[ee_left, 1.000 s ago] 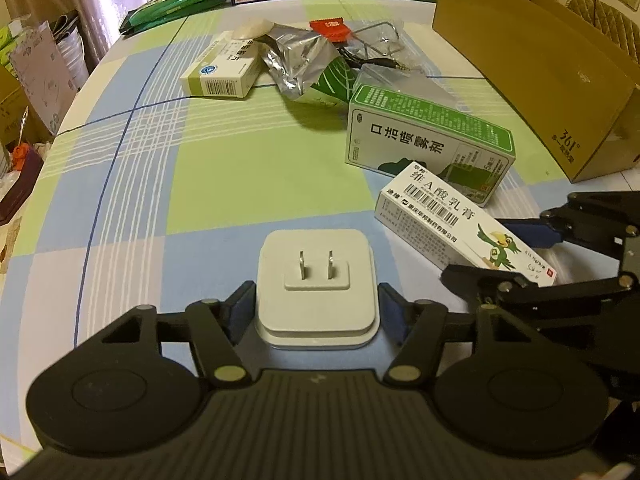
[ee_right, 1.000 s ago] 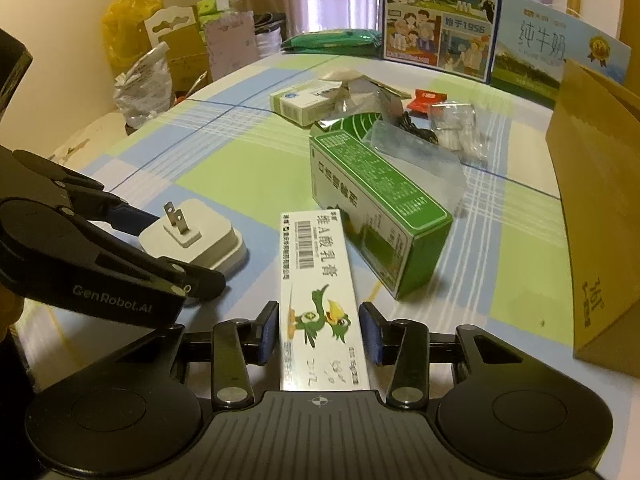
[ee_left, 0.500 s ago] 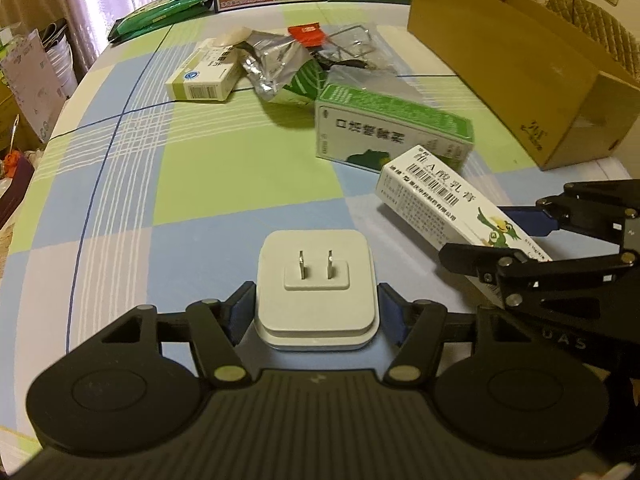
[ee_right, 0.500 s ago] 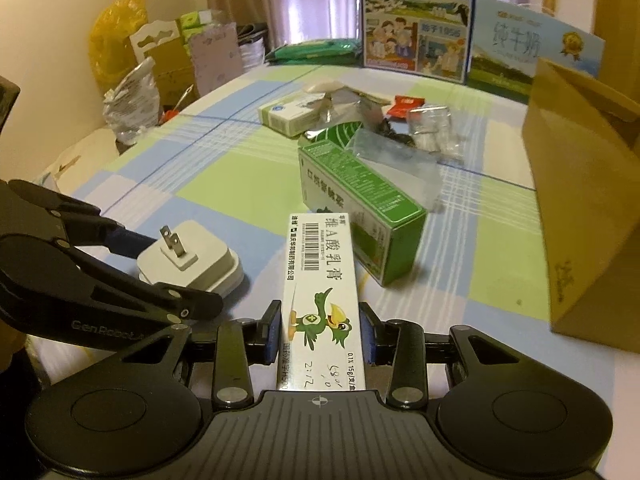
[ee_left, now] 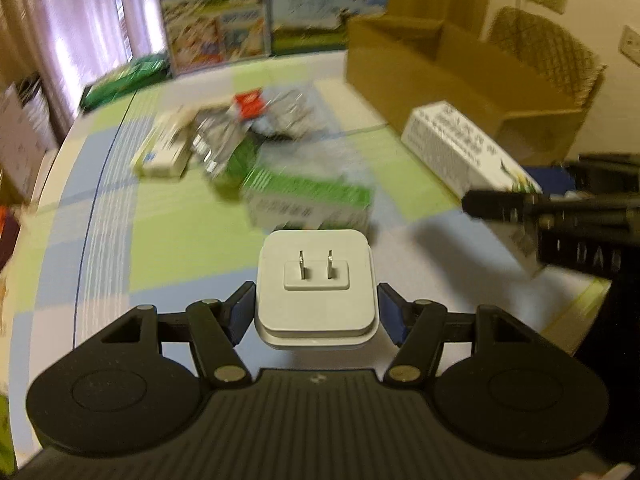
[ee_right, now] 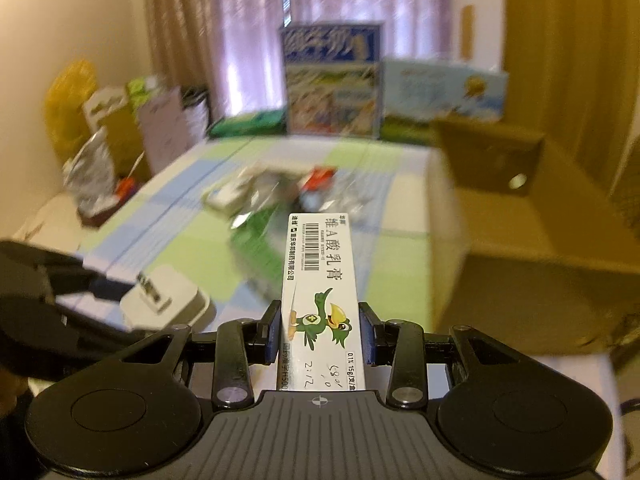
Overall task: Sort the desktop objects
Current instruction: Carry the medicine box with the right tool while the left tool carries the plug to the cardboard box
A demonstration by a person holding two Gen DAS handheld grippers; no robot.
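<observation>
left gripper (ee_left: pixel 316 308) clamps white charger (ee_left: pixel 316 280) — right gripper (ee_right: pixel 319 330) clamps ointment box (ee_right: pixel 320 280).

White plug adapter (ee_left: pixel 316 288): square, rounded corners, two flat metal prongs facing up on a raised centre plate; held level above the checked cloth, clamped at its 3 and 9 o'clock sides. White ointment box (ee_right: pixel 320 300): long, narrow, printed with a barcode, black characters and a green cartoon bird, handwriting near its close end; held lengthwise, far end pointing to 12 o'clock, lifted off the table. Green-and-white medicine box (ee_left: pixel 308 204): lies on its side at 12 o'clock of the adapter, blurred. Further packets (ee_left: pixel 224 140) beyond it lie heaped, too blurred to identify.
</observation>
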